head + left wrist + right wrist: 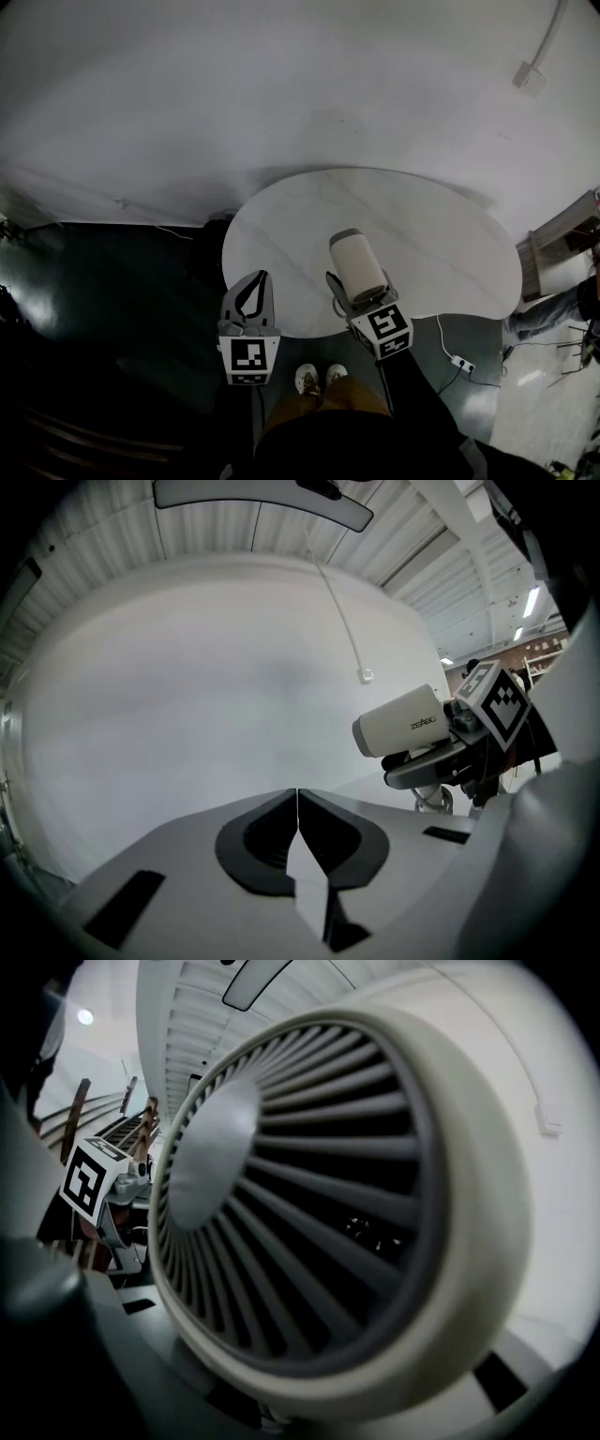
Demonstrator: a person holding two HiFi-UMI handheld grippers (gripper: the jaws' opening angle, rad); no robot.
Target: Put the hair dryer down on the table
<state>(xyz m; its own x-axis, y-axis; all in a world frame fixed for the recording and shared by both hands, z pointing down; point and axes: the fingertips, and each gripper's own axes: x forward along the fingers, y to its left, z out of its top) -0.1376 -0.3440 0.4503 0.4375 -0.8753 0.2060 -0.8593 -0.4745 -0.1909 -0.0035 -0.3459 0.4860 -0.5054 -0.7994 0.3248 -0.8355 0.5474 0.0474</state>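
A cream hair dryer [356,265] with a round barrel hangs over the near edge of the round white table [431,225]. My right gripper [354,298] is shut on it from below, and the barrel rests above the jaws. In the right gripper view the dryer's rear grille [309,1194] fills the frame and hides the jaws. The left gripper view shows the dryer [403,722] from the side, held level over the table. My left gripper [257,279] hovers at the table's near-left rim, its jaws shut [297,803] with nothing between them.
A white cable and a power strip [459,364] lie on the dark floor at the near right. Wooden furniture [562,234] stands right of the table. The person's shoes [319,378] are just short of the table edge. A plain white wall rises behind.
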